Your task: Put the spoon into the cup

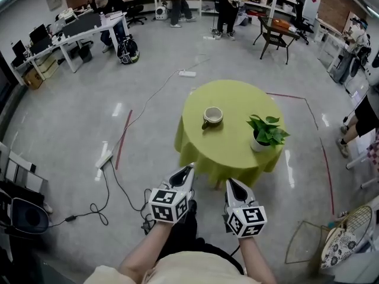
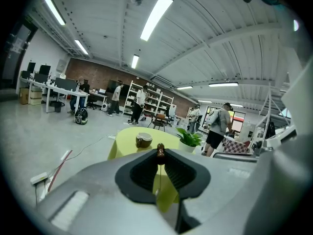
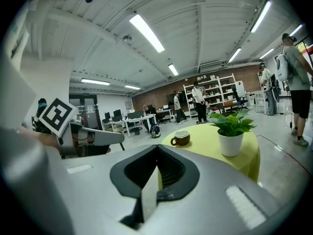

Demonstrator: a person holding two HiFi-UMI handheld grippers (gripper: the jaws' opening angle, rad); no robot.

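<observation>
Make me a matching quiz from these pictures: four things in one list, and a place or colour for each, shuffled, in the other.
Things:
1. brown ceramic cup with a pale inside
2. green leafy plant in a white pot
3. thin spoon with a brown end
4. cloth on the round table

Matches:
A. yellow-green
B. clamped in the left gripper
C. on the table, near its right edge in the head view
D. on the table, left of the plant in the head view

Pairs: 1-D, 2-C, 3-B, 4-A
</observation>
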